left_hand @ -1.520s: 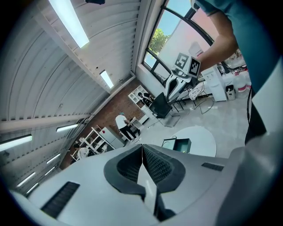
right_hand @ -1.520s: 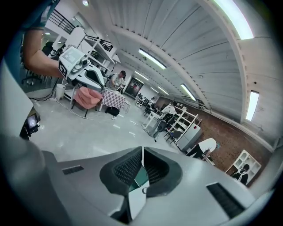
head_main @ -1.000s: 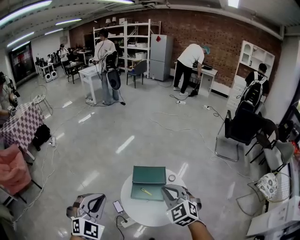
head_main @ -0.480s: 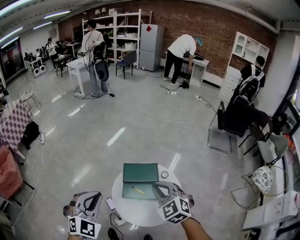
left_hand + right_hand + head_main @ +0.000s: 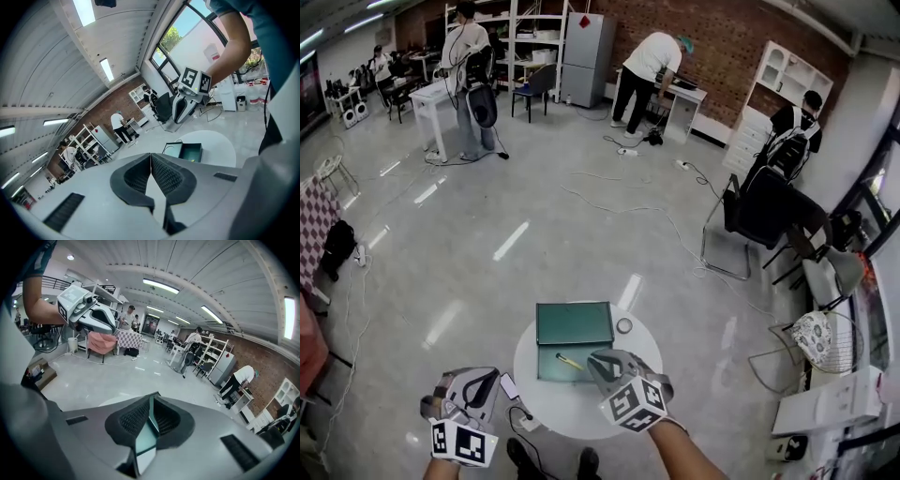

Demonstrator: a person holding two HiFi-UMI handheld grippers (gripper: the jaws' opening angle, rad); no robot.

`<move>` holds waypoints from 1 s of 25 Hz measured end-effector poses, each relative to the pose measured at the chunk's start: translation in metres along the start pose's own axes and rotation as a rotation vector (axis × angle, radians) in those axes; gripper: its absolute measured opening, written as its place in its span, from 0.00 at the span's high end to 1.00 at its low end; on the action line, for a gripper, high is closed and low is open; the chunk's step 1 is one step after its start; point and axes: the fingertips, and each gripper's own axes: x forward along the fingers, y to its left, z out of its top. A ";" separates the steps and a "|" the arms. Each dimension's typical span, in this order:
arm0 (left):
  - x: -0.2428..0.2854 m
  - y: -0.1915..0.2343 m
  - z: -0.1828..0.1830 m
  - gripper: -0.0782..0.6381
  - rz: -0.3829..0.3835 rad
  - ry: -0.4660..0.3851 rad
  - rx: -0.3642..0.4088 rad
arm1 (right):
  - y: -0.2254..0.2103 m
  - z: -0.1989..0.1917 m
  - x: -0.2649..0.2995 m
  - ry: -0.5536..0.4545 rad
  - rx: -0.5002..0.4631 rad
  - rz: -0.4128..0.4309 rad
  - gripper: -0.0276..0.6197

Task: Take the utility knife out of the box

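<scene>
An open dark green box [image 5: 553,367] lies on the round white table [image 5: 581,412], its lid [image 5: 574,323] folded back on the far side. Inside the tray lies the yellow utility knife [image 5: 569,363]. My right gripper [image 5: 596,361] hangs over the tray's right edge, shut and holding nothing, just right of the knife. In the right gripper view the green box shows below the shut right gripper [image 5: 152,400]. My left gripper [image 5: 490,377] is off the table's left edge, shut and empty. The left gripper view shows the left gripper [image 5: 151,155], with the box [image 5: 189,152] beyond it.
A phone [image 5: 508,385] lies at the table's left edge and a tape ring [image 5: 624,325] at its far right. Cables run over the floor under the table. A chair [image 5: 750,220] and a wire basket [image 5: 814,337] stand to the right. Several people work at the far wall.
Both grippers have sunk lower. The right one has come in over the box's right edge, closer to the knife. The head view has tipped further down.
</scene>
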 end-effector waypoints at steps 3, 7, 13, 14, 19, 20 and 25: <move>0.015 -0.004 -0.025 0.86 -0.016 -0.003 -0.013 | 0.011 -0.018 0.033 0.034 0.010 0.028 0.89; 0.035 -0.005 -0.054 0.86 -0.038 0.002 -0.037 | 0.019 -0.040 0.076 0.086 0.025 0.072 0.89; 0.056 -0.013 -0.095 0.86 -0.068 0.015 -0.065 | 0.037 -0.075 0.136 0.163 0.045 0.145 0.89; 0.059 -0.015 -0.103 0.86 -0.073 0.016 -0.070 | 0.041 -0.081 0.147 0.177 0.049 0.159 0.89; 0.070 -0.014 -0.139 0.86 -0.088 0.026 -0.097 | 0.059 -0.106 0.194 0.250 0.072 0.225 0.89; 0.072 -0.016 -0.146 0.86 -0.091 0.028 -0.103 | 0.063 -0.112 0.202 0.263 0.076 0.238 0.89; 0.083 -0.026 -0.175 0.86 -0.098 0.033 -0.130 | 0.079 -0.141 0.236 0.329 0.096 0.291 0.75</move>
